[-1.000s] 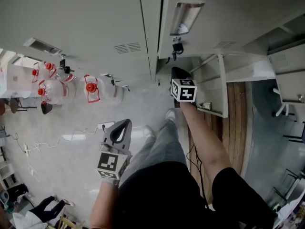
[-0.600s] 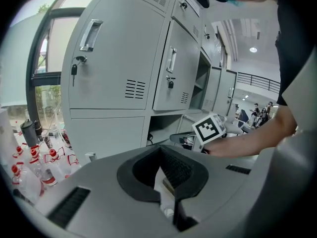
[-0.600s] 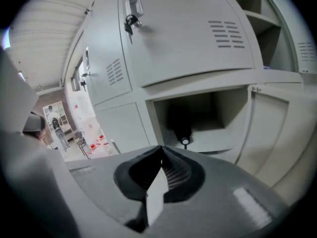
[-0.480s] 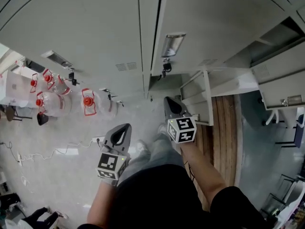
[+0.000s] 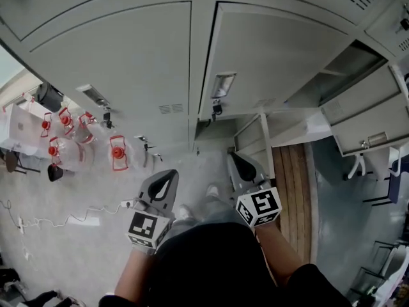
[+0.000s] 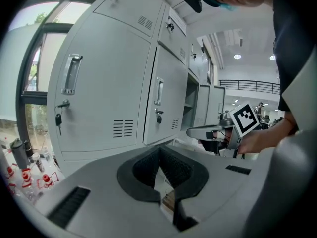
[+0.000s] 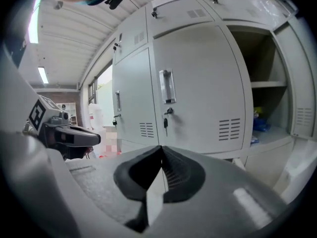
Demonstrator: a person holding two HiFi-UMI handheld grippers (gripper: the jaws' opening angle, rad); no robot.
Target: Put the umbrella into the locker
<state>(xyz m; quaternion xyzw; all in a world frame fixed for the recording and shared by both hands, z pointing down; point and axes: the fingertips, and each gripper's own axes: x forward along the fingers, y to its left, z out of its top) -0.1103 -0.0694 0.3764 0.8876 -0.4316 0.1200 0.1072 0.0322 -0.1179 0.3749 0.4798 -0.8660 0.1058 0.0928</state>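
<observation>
No umbrella shows in any view. Grey lockers [image 5: 147, 75] fill the wall ahead. My left gripper [image 5: 167, 183] is held in front of my body, its jaws shut with nothing between them [image 6: 159, 148]. My right gripper [image 5: 238, 160] points at the lockers near a low open door [image 5: 255, 133], its jaws also shut and empty [image 7: 161, 148]. In the right gripper view a closed locker door with a handle [image 7: 166, 86] and a key stands straight ahead. An open locker [image 7: 262, 83] with a shelf lies to its right.
Large water bottles with red caps [image 5: 115, 149] stand on the floor at the left by the lockers. A white cable [image 5: 57, 219] lies on the floor. Several locker doors hang open at the right [image 5: 364, 126], above a wooden floor strip [image 5: 294, 178]. Something blue [image 7: 260, 120] sits in the open locker.
Both grippers have risen. The right one has drawn back from the low open locker towards my body. The head view has tilted up along the lockers.
</observation>
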